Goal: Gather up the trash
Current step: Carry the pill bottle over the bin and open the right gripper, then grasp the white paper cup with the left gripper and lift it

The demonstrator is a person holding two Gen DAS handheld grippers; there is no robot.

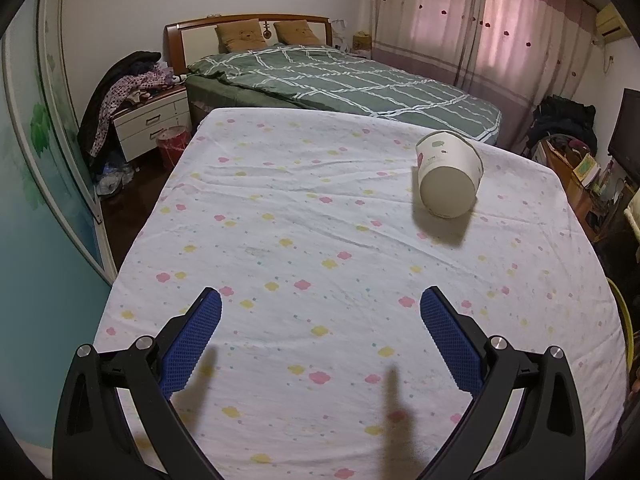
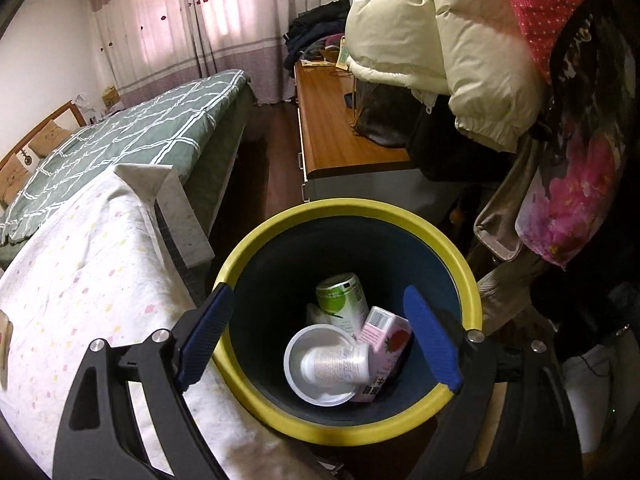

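1. The paper cup (image 1: 448, 174) left for you to collect lies on its side on the flower-print cloth (image 1: 304, 240) of the table, toward the far right, its flat bottom facing your left wrist camera.
2. Your left gripper (image 1: 320, 308) hangs over the near part of that cloth, jaws spread wide with nothing between the blue pads (image 1: 192, 344), well apart from the cup.
3. Your right gripper (image 2: 320, 308) is over the yellow-rimmed trash bin (image 2: 472, 280), jaws released and empty.
4. Inside the bin lie a clear plastic cup (image 2: 336, 364) resting in a white bowl (image 2: 304, 384), a green-labelled can (image 2: 344, 300) and a pink strawberry milk carton (image 2: 384, 340).
5. The bin stands just beside the table's edge.
6. Beyond are a green checked bed (image 1: 360, 84), a wooden cabinet (image 2: 332, 128) and a cream puffer jacket (image 2: 460, 40) hanging at the right.
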